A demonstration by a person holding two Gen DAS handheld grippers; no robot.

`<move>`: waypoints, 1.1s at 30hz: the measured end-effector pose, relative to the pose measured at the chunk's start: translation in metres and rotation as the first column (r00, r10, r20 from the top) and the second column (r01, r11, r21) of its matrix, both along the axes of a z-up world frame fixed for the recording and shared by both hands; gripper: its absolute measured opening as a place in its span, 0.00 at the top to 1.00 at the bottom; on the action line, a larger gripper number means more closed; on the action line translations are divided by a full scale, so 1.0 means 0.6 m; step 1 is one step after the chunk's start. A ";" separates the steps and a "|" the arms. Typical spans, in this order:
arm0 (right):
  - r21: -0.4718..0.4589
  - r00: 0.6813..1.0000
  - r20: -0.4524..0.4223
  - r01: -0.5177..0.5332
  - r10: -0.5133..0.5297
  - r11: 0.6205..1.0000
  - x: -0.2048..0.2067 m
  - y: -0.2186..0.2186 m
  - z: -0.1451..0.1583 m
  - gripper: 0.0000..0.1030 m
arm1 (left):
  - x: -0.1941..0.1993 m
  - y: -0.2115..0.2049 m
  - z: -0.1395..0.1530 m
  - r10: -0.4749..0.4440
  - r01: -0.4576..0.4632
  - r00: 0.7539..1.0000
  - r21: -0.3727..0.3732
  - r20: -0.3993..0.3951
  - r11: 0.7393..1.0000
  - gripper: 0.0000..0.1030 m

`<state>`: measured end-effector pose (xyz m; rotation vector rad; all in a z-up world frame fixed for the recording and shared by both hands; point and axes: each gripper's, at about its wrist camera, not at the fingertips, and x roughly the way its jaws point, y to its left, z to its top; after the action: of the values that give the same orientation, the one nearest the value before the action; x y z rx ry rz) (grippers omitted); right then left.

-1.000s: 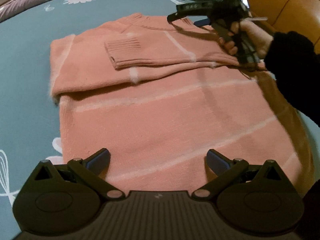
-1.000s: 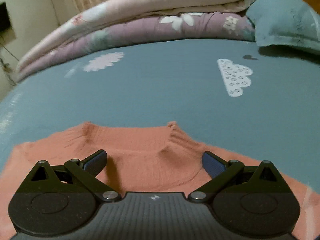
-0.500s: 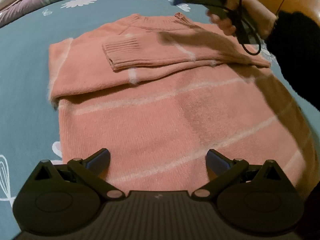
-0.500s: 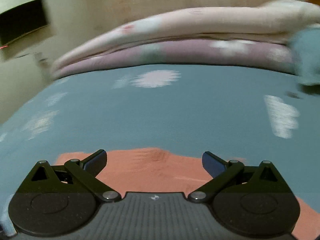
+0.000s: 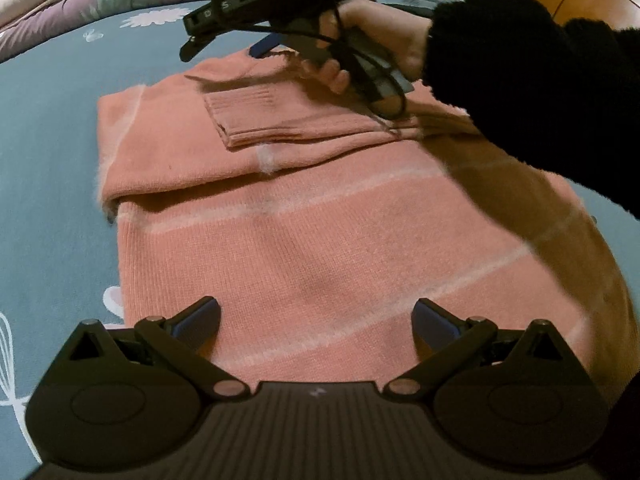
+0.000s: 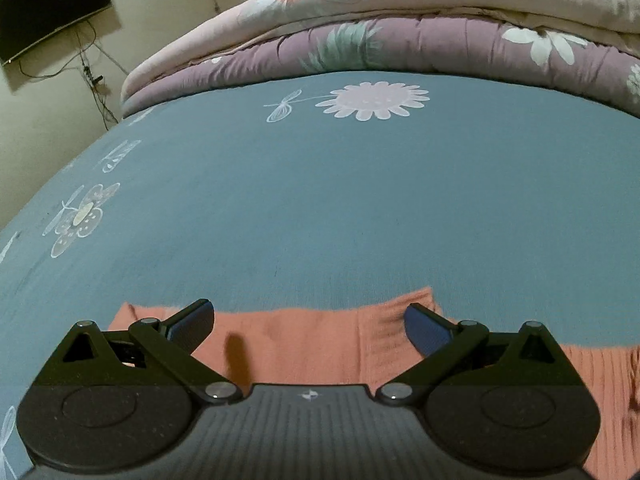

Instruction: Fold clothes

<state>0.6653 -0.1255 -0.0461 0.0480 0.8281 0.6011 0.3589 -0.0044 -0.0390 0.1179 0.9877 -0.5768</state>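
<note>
We see a salmon-pink knitted sweater with pale stripes [image 5: 340,240] lying flat on the bed's teal sheet printed with white flowers [image 5: 52,168], both sleeves folded across its chest; the ribbed cuff [image 5: 244,112] of the upper sleeve lies near the middle.

Our left tool [image 5: 316,320] hovers over the sweater's lower part with its blue-padded fingers [image 5: 198,318] spread wide apart and nothing between them.

Our right tool [image 6: 308,324] hangs above the sweater's neckline edge [image 6: 400,312], its fingers likewise wide apart and holding nothing. In the left wrist view a hand [image 5: 380,40] in a black fleecy sleeve [image 5: 540,92] grips that tool's handle over the collar end, a black cable looping beside it.

Beyond the sweater, folded floral quilts in purple and cream [image 6: 420,20] are stacked along the far side of the bed.
</note>
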 end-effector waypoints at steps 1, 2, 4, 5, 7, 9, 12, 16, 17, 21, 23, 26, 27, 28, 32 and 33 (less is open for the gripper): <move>-0.006 1.000 0.000 -0.006 0.006 1.000 0.004 0.001 0.001 0.00 | 0.000 0.000 0.000 -0.001 0.001 1.000 0.000 0.002 1.000 0.01; -0.006 1.000 -0.005 -0.005 0.005 1.000 0.003 0.001 0.005 0.00 | 0.000 0.000 0.000 -0.002 0.002 1.000 0.001 0.004 1.000 0.01; 0.008 1.000 -0.007 0.013 -0.013 1.000 -0.009 -0.012 0.023 0.00 | -0.002 0.001 -0.001 -0.004 0.004 1.000 0.001 0.007 1.000 0.01; 0.017 1.000 0.011 0.018 -0.018 1.000 -0.024 -0.026 0.040 0.00 | -0.003 0.001 -0.001 -0.005 0.005 1.000 0.000 0.009 1.000 0.01; 0.034 0.999 0.047 0.026 -0.028 0.999 -0.054 -0.053 0.075 0.00 | -0.003 0.002 0.000 -0.007 0.007 1.000 -0.001 0.009 1.000 0.01; 0.010 0.995 0.076 0.059 -0.060 0.998 -0.095 -0.090 0.102 0.00 | -0.001 0.002 0.002 -0.006 0.006 1.000 -0.001 0.008 1.000 0.01; -0.040 0.988 0.083 0.132 -0.129 0.990 -0.174 -0.156 0.124 0.00 | -0.002 0.001 0.009 0.000 0.000 1.000 0.001 0.013 1.000 0.01; -0.099 0.966 0.039 0.258 -0.255 0.961 -0.302 -0.250 0.119 0.00 | -0.013 -0.001 0.024 -0.004 0.004 0.999 0.007 0.041 1.000 0.01; -0.111 0.958 0.020 0.287 -0.286 0.952 -0.333 -0.267 0.111 0.00 | -0.019 -0.004 0.028 -0.009 0.009 0.999 0.011 0.047 1.000 0.01; -0.111 0.908 -0.085 0.400 -0.410 0.910 -0.452 -0.320 0.070 0.00 | -0.045 -0.014 0.036 -0.030 0.028 0.998 0.039 0.057 0.999 0.01; -0.084 0.889 -0.116 0.435 -0.442 0.897 -0.493 -0.328 0.055 0.00 | -0.060 -0.019 0.038 -0.046 0.043 0.998 0.050 0.054 0.998 0.01; -0.058 0.881 -0.123 0.453 -0.457 0.890 -0.530 -0.322 0.042 0.00 | -0.081 -0.027 0.038 -0.073 0.072 0.997 0.049 0.036 0.996 0.01; -0.054 0.889 -0.116 0.441 -0.444 0.896 -0.535 -0.314 0.039 0.00 | -0.087 -0.030 0.034 -0.080 0.079 0.997 0.047 0.021 0.996 0.01; -0.059 0.897 -0.114 0.423 -0.427 0.904 -0.538 -0.307 0.035 0.00 | -0.091 -0.032 0.028 -0.080 0.080 0.997 0.047 0.002 0.996 0.01; -0.124 0.914 -0.073 0.389 -0.399 0.913 -0.546 -0.279 0.016 0.00 | -0.108 -0.030 0.007 -0.061 0.062 0.998 0.057 -0.026 0.996 0.01; -0.145 0.917 -0.060 0.383 -0.395 0.912 -0.548 -0.272 0.012 0.00 | -0.114 -0.027 0.006 -0.057 0.058 0.998 0.057 -0.015 0.997 0.01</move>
<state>0.3368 -0.2885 -0.0391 0.1187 0.9120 0.1673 0.2907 -0.0209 -0.0353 0.1941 1.0167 -0.6030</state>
